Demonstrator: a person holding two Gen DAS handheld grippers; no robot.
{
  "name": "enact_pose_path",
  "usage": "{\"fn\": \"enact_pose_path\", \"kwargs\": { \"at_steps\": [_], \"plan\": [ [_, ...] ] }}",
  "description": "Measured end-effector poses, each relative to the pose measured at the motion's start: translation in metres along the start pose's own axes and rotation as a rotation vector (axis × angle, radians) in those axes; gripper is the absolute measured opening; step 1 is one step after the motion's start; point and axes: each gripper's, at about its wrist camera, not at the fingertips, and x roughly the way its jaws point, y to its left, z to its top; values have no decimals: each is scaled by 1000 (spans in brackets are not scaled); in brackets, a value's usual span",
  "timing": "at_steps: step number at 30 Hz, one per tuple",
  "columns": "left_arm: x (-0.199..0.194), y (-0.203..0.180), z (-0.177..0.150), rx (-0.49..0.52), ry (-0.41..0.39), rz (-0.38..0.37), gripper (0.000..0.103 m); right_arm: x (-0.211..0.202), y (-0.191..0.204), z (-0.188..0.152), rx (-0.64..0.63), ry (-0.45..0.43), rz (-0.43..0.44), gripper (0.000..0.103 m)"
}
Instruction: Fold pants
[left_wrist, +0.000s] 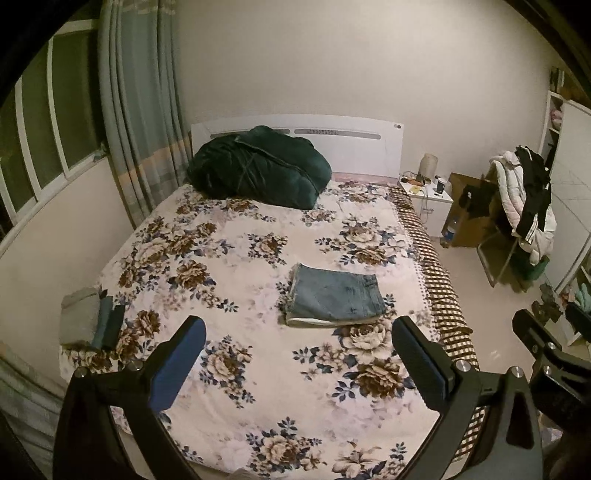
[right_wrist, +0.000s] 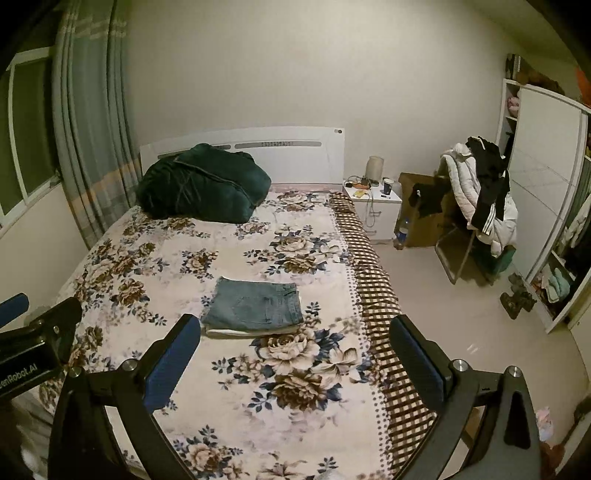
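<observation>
Through the left wrist camera, the pants (left_wrist: 334, 297) lie folded into a neat rectangle of faded blue denim on the bed (left_wrist: 236, 373), right of its middle and near the checkered edge, with a pale layer showing along the near fold. The left claw (left_wrist: 297, 363) hangs above the floral cover with its jaws spread wide, holding nothing, the pants lying beyond the gap. A small stack of folded clothes (left_wrist: 90, 319), grey and dark, sits at the bed's left edge. A dark green blanket (left_wrist: 258, 166) is heaped against the headboard. On the nightstand (left_wrist: 430, 197) stand a pale jug and a dark cup among small items.

Through the right wrist camera, the pants (right_wrist: 255, 306) look the same: flat, squared, waistband towards the right, resting on the bed (right_wrist: 236, 398) just beyond the left finger. The right claw (right_wrist: 295, 363) is also spread wide and empty. A chair (right_wrist: 480, 206) draped with white and black clothes stands beside the wardrobe (right_wrist: 546, 192), whose open shelves hold folded clothes.
</observation>
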Motion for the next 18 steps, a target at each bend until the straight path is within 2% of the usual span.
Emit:
{"fn": "enact_pose_path", "kwargs": {
  "at_steps": [18],
  "plan": [
    [-11, 3, -3, 5, -2, -6, 103, 0, 1, 11, 2, 8, 14, 103]
  ]
}}
